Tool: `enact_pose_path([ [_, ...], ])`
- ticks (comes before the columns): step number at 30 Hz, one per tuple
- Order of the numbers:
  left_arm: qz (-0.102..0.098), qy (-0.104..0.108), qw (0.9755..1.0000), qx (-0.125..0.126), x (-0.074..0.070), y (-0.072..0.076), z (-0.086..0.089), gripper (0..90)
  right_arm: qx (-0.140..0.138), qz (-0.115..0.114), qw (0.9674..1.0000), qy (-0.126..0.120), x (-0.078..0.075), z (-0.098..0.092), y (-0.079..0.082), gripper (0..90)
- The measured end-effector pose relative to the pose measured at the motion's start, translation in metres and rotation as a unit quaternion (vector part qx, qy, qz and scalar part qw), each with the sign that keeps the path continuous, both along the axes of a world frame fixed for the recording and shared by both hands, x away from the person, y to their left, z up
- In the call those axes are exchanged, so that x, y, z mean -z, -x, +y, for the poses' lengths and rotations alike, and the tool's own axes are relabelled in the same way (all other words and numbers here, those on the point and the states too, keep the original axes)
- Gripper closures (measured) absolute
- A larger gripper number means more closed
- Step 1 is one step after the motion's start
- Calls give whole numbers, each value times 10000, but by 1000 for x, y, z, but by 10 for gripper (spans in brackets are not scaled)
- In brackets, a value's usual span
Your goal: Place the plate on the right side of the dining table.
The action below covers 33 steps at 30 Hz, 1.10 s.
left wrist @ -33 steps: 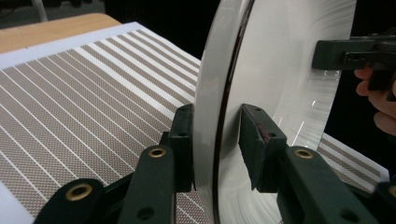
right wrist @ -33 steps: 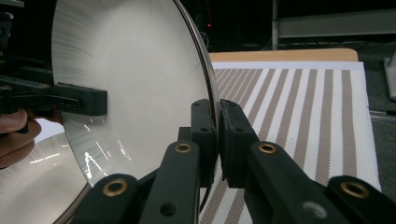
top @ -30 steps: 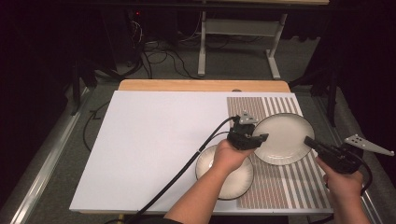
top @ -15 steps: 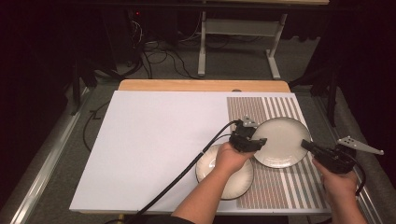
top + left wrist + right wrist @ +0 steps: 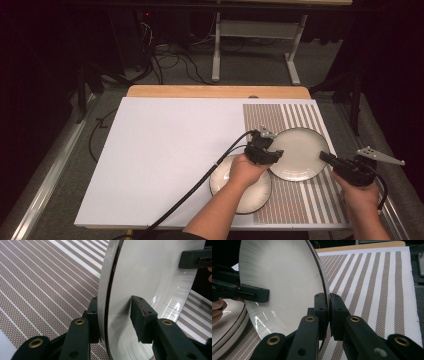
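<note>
A white plate (image 5: 300, 150) sits over the striped placemat (image 5: 300, 202) between both grippers. My right gripper (image 5: 325, 157) is shut on its right rim, and the right gripper view shows both pads of that gripper (image 5: 328, 307) pinching the plate (image 5: 282, 277). My left gripper (image 5: 272, 155) straddles the left rim. Its jaws have just been opening. In the left gripper view one pad of that gripper (image 5: 116, 315) lies against the underside of the plate (image 5: 150, 272), and the other stands off it. A second white plate (image 5: 250, 192) lies under my left hand.
The placemat (image 5: 374, 277) covers the right part of a white board (image 5: 165, 150), which has a wooden strip (image 5: 215, 91) along its far edge. Cables and a metal stand are on the floor beyond. The left gripper's cable trails across the board's near side.
The plate held between the grippers has come slightly lower and nearer the front edge. Both hands have barely moved.
</note>
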<state>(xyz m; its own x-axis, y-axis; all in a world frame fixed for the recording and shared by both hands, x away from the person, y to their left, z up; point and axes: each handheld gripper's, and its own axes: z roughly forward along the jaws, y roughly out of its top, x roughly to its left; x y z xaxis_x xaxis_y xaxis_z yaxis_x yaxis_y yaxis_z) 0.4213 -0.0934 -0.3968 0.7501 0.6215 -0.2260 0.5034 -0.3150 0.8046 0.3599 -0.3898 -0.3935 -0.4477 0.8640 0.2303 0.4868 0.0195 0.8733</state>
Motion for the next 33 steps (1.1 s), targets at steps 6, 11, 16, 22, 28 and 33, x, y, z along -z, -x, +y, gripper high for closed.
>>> enact_pose_path([
  [6, -173, -121, 9996, -192, -2, 1, -1, 517, 44, -46, 9999, 93, -1, 4, 0, 877],
  [11, -410, -181, 9987, -260, -12, 6, 5, 425, 57, -26, 9999, 88, 0, 4, -1, 877],
  [16, -438, -9, 9987, -252, -16, 10, 17, 395, 62, -37, 9999, 111, 0, 4, -2, 876],
  [22, -530, 171, 9983, -177, -19, 18, 37, 355, 79, -19, 9999, 118, 0, 5, -2, 875],
  [28, -650, 272, 9973, -212, -23, 27, 64, 306, 103, 17, 9998, 139, 1, 4, -3, 873],
  [33, -746, 385, 9960, -318, -23, 35, 90, 237, 146, 37, 9998, 154, 1, 5, -4, 870],
])
